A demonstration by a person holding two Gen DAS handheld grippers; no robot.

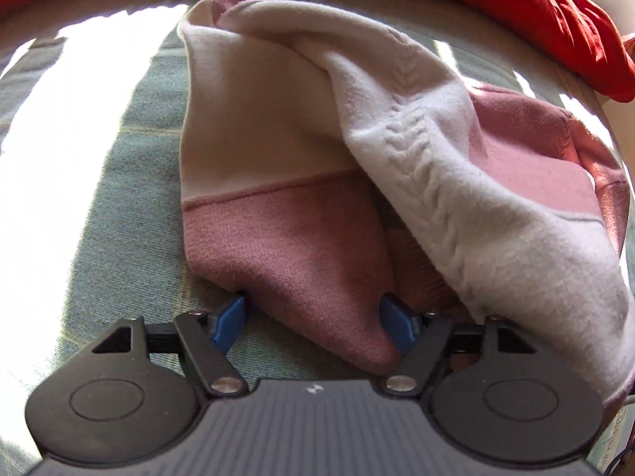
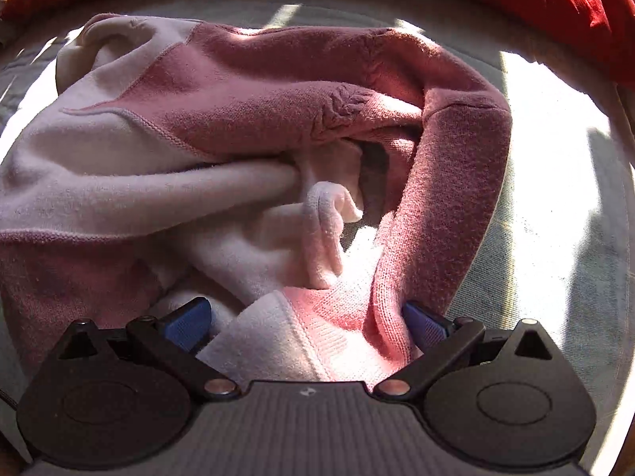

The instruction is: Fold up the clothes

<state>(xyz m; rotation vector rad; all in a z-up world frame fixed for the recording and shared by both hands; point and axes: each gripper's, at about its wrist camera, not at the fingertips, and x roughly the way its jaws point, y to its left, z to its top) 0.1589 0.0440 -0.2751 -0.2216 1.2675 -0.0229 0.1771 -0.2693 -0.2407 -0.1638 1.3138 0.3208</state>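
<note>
A pink and white knit sweater point(image 1: 301, 206) lies bunched on a pale green cloth surface point(image 1: 119, 206). In the left wrist view, my left gripper point(image 1: 313, 317) is open, its blue pads on either side of a pink corner of the sweater that lies between the jaws. In the right wrist view the sweater point(image 2: 246, 127) is heaped in folds. My right gripper point(image 2: 309, 325) is open, with a white and pink ribbed edge lying between its blue pads.
A red garment point(image 1: 555, 8) lies along the far edge of the surface, also in the right wrist view point(image 2: 555, 4). Bright sun patches point(image 1: 47, 127) fall on the cloth to the left and on the right point(image 2: 555, 139).
</note>
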